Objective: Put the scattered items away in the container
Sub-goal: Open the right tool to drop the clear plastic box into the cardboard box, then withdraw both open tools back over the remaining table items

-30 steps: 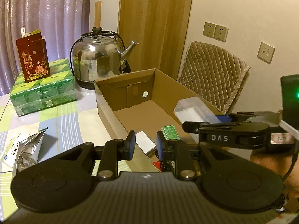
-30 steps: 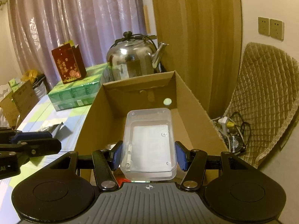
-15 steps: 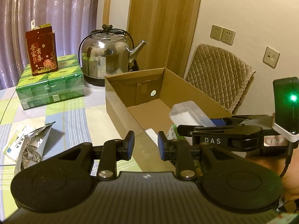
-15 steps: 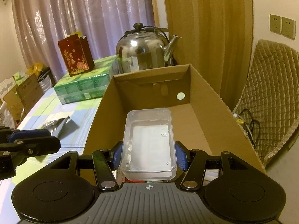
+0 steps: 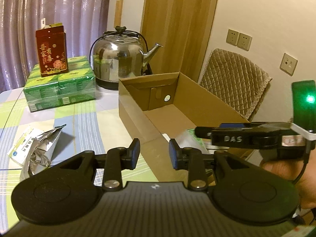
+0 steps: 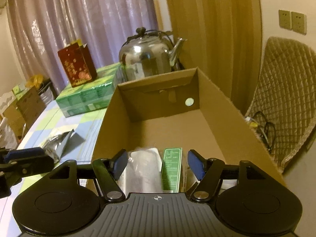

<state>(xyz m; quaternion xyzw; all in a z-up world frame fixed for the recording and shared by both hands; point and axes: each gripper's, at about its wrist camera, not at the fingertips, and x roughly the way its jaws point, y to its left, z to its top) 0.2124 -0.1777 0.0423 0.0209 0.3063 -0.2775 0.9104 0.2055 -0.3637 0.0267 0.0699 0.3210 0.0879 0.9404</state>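
Both cameras look along their own tongs toward the far wall. The left wrist view sits just outside the near left corner of the cardboard box (image 5: 138,106), above the counter (image 5: 83,122), facing the kettle (image 5: 118,59) beyond the box. The right wrist view hangs close over the box's near end, looking down its length at the far wall of the box (image 6: 158,98). Both views share the box, the kettle (image 6: 148,57), the green packs (image 5: 59,86) left of the box, and the quilted chair (image 5: 233,75) right of it.
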